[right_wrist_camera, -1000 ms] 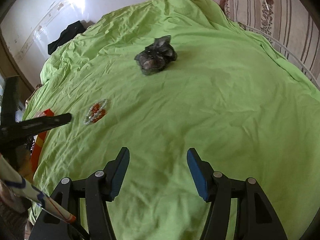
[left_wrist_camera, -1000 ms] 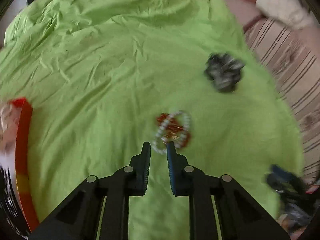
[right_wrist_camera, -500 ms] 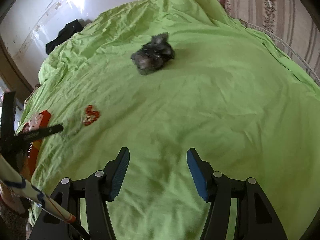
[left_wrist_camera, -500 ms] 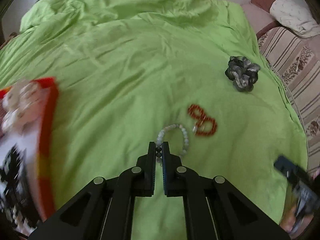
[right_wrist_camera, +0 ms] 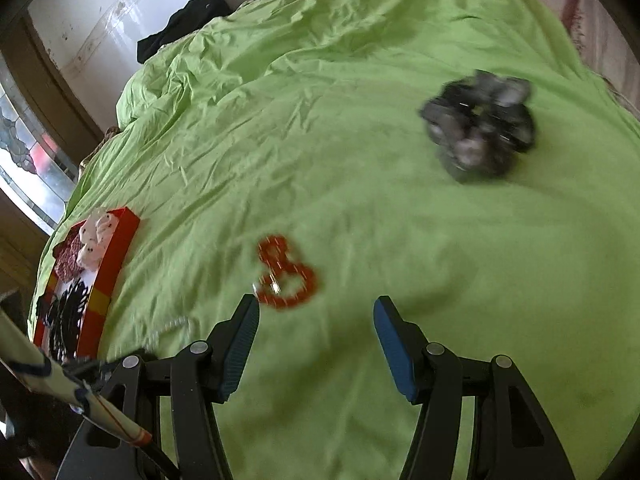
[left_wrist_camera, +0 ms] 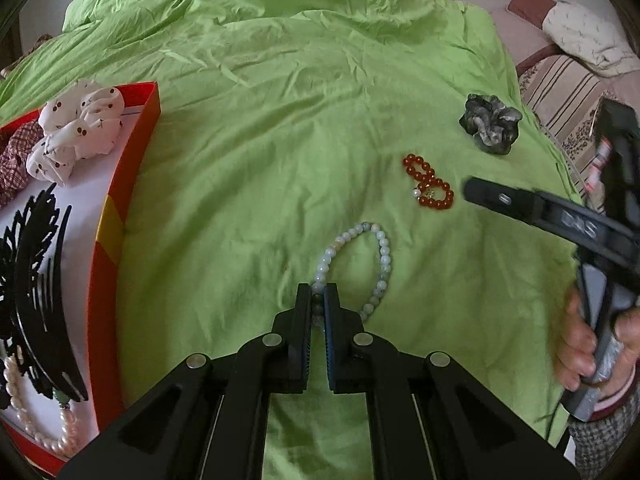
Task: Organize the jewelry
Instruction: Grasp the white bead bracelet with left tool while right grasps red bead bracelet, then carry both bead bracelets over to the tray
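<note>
Pale beads of the bracelet [left_wrist_camera: 354, 268] on the green bed [left_wrist_camera: 280, 120] are pinched by the left hand-held gripper [left_wrist_camera: 319, 300], so carrying it into the red box [left_wrist_camera: 120, 208] seems next, while the right hand-held gripper [right_wrist_camera: 316, 320], spread and empty, nears the red bracelet [right_wrist_camera: 286, 274].

A bracelet of pale green and white round beads [left_wrist_camera: 362, 264] lies as a loose oval loop on the wrinkled lime-green bedsheet [left_wrist_camera: 260, 152], to the right of the shallow red-walled cardboard box [left_wrist_camera: 120, 208]; its near end is pinched between two black pads. Farther right from the box, a bracelet of glossy red-orange round beads [left_wrist_camera: 429, 182] lies twisted into a figure-eight, with a small pale charm at its crossing. Farther still lies a crumpled grey satin scrunchie [left_wrist_camera: 491, 124]. Inside the box rest a white cherry-print fabric scrunchie [left_wrist_camera: 78, 132], a black plastic leaf-shaped hair claw [left_wrist_camera: 36, 276] and a strand of cream pearls [left_wrist_camera: 44, 432].
</note>
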`<move>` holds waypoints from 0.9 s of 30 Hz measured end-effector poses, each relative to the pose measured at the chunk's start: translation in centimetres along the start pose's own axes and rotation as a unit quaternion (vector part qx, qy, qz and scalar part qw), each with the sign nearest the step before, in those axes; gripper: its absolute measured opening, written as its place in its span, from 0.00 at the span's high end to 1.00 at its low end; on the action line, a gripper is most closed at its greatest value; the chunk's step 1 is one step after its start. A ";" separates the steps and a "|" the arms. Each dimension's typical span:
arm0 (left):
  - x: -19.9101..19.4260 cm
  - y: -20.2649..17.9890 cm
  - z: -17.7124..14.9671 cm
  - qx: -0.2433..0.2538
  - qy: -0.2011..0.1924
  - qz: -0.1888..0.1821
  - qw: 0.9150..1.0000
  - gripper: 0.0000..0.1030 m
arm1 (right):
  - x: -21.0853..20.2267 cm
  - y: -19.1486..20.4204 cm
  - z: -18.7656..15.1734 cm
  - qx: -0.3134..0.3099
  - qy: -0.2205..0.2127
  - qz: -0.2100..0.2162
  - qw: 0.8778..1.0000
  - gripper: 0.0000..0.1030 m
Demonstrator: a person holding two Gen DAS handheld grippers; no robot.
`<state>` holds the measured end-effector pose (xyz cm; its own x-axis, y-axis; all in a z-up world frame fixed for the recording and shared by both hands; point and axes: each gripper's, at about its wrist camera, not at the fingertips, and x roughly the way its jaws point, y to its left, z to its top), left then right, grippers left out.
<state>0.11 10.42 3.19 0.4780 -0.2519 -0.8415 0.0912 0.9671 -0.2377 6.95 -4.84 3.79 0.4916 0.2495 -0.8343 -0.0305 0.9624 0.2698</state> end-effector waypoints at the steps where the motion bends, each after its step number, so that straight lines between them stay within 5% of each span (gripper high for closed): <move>1: 0.1 0.0 0.0 -0.001 -0.001 -0.003 1.000 0.95 | 0.5 0.3 0.4 -0.004 0.003 0.002 1.000 0.38; 10: 0.7 0.0 0.3 -0.005 -0.007 -0.010 1.000 0.94 | 3.9 0.9 1.9 -0.015 0.023 -0.013 1.000 0.43; 17: 1.0 -1.7 -0.1 0.006 -0.021 -0.002 1.000 0.73 | 3.9 1.1 1.7 -0.018 0.020 -0.018 0.999 0.84; 18: 1.1 -2.1 -0.2 0.015 -0.022 0.008 1.000 0.73 | 3.7 1.0 1.7 -0.014 0.019 -0.016 1.000 0.85; 20: 1.0 -2.8 -0.4 0.028 -0.019 0.019 0.999 0.95 | 3.0 0.7 1.6 -0.005 0.015 -0.011 1.000 0.85; 27: -2.3 -2.8 -0.8 0.009 -0.034 -0.009 0.999 0.95 | -0.9 0.7 1.1 0.005 -0.011 -0.009 1.000 0.85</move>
<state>-1.93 8.26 5.39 0.5349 -0.2666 -0.8018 0.1164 0.9631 -0.2427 7.48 -4.46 5.24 0.5116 0.2287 -0.8282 -0.0124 0.9658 0.2591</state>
